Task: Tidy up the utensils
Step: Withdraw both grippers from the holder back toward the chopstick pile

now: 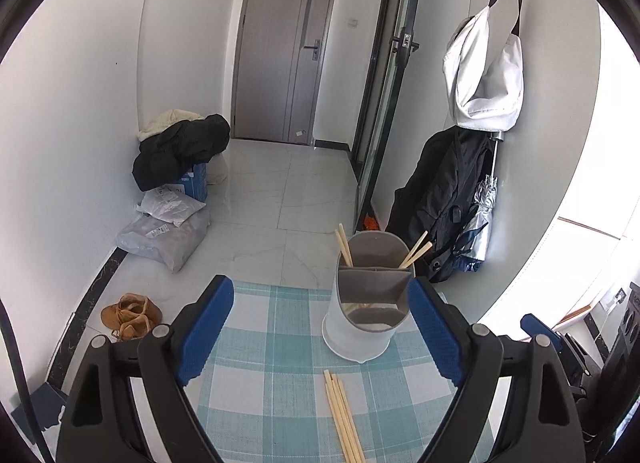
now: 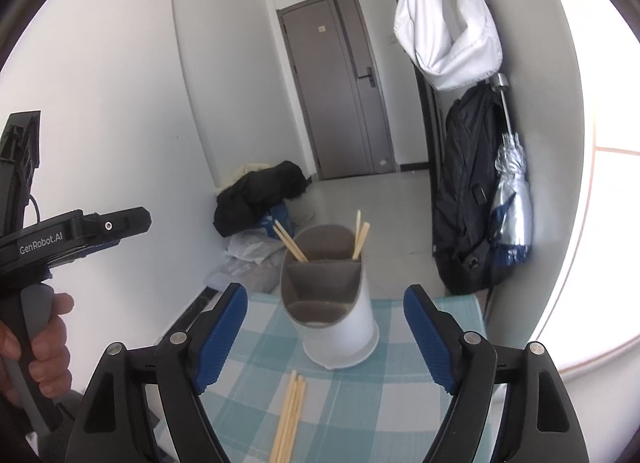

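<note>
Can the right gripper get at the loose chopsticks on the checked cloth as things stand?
Probably yes. The right gripper is open and empty, and the loose chopsticks lie flat just ahead of it, nearer than the utensil holder, with nothing lying over them.

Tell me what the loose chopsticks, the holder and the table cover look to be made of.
Chopsticks: probably bamboo or pale wood, unfinished; tan, matte, thin straight sticks.
Holder: likely plastic; smooth white outer wall, matte grey inside with moulded dividers.
Table cover: seems woven fabric or woven vinyl; a fine weave texture shows in the teal-and-white check. Which one, the look leaves open.
</note>
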A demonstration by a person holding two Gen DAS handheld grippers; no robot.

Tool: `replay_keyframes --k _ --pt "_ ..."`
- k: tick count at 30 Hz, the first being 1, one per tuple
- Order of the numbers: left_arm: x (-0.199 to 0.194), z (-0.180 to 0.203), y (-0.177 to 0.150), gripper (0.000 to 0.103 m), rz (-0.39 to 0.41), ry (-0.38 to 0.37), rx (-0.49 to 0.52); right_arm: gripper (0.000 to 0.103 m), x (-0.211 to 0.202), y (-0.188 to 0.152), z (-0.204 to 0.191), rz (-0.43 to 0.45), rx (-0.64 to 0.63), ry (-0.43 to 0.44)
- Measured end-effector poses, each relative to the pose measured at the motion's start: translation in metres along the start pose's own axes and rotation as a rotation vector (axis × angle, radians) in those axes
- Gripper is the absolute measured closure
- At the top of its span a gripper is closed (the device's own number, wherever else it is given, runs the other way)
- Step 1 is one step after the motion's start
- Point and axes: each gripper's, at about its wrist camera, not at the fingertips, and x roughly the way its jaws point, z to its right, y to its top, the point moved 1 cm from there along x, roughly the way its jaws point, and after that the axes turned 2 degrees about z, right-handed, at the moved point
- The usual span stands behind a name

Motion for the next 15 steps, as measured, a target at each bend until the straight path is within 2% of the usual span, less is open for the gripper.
replay_keyframes --k 5,8,10,15 --pt "0.008 -0.001 -0.018 0.017 -0.013 -0.002 0.000 0.022 0.006 -0.016 0.002 -0.038 -0.005 -0.013" --pt "0.014 -0.003 -0.029 0.017 -0.038 0.025 0.004 0.022 0.011 -0.025 0.008 -0.067 0.028 -0.025" --pt "0.020 -0.006 -0.037 0.017 -0.054 0.011 -0.007 0.022 0.017 -0.034 0.010 -0.098 0.027 -0.037" --pt "0.036 -0.014 -0.056 0.017 -0.090 0.041 0.003 0.022 0.028 -0.050 0.009 -0.164 0.012 -0.048"
